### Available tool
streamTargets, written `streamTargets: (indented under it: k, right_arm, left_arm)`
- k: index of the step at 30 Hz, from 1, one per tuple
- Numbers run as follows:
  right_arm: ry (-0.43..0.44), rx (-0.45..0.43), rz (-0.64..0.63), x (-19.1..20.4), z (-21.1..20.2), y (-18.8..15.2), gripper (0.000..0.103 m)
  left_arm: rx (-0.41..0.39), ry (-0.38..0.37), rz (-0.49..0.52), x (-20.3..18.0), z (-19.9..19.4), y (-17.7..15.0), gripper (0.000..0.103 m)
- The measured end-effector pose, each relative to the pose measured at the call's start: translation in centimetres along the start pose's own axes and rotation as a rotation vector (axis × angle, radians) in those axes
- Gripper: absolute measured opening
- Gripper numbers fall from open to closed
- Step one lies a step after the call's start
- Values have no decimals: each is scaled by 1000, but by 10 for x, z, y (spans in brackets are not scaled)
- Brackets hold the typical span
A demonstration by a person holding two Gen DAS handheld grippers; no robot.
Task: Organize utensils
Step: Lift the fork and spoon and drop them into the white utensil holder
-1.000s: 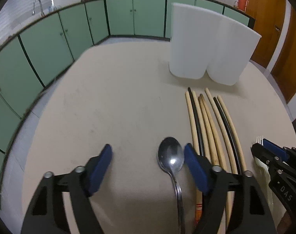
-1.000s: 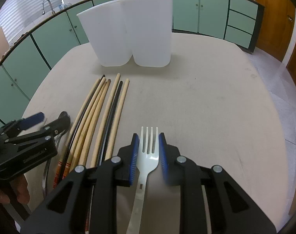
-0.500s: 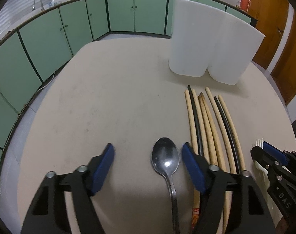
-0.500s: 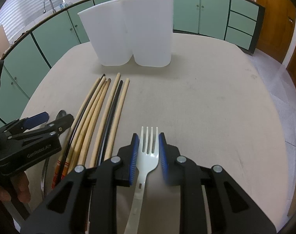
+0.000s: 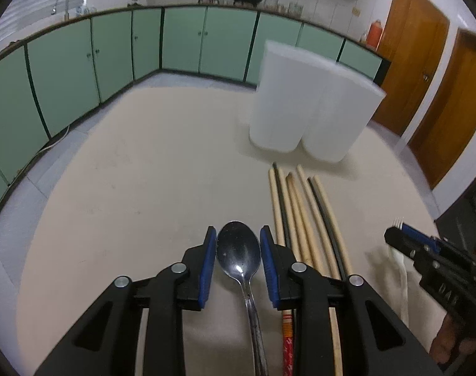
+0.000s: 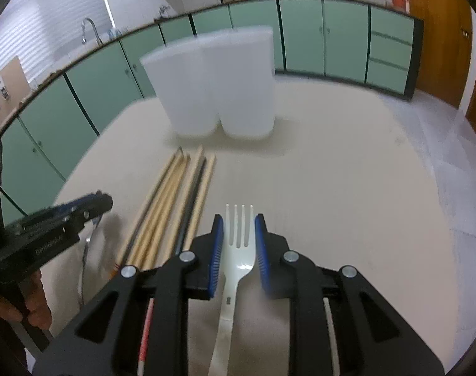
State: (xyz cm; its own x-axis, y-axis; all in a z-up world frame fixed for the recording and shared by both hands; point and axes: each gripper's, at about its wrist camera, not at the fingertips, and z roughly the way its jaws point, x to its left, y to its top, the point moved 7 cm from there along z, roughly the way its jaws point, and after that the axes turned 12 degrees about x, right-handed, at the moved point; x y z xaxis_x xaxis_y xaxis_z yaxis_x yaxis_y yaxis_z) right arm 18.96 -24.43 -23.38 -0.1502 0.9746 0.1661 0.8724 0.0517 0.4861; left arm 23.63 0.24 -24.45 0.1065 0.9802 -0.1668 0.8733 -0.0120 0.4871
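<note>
My left gripper (image 5: 237, 244) is shut on a metal spoon (image 5: 239, 250), its bowl between the blue pads, raised above the beige table. My right gripper (image 6: 239, 228) is shut on a white plastic fork (image 6: 238, 244), tines pointing forward, also lifted. Several wooden and black chopsticks (image 5: 304, 219) lie side by side on the table between the two grippers; they also show in the right wrist view (image 6: 178, 200). A white two-compartment holder (image 5: 307, 106) stands upright beyond the chopsticks, seen too in the right wrist view (image 6: 216, 84).
The round beige table (image 5: 144, 172) is ringed by green cabinets (image 5: 81, 62). Wooden doors (image 5: 426, 78) stand at the right. The right gripper shows at the edge of the left wrist view (image 5: 432, 257), the left gripper in the right wrist view (image 6: 56, 222).
My left gripper closed on the spoon and lifted it. Both grippers rose and tilted up, so the holder looks farther and more of the kitchen shows.
</note>
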Motion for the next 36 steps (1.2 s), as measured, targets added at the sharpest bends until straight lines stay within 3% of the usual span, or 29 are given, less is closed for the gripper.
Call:
streamTargets:
  k: [11,22,36]
  right_arm:
    - [54,-131,-34,9,-52,32,19]
    - [91,-260,-24,-1,-87,76,19]
    - [126,-486,-37,-13,-116,207,19]
  left_arm:
    - [-176,-42,23,-5,-62,16,28]
    - [-287,-66,45,-19,-100,52,28]
    - [-504,-64,64,-36,-138,172,28]
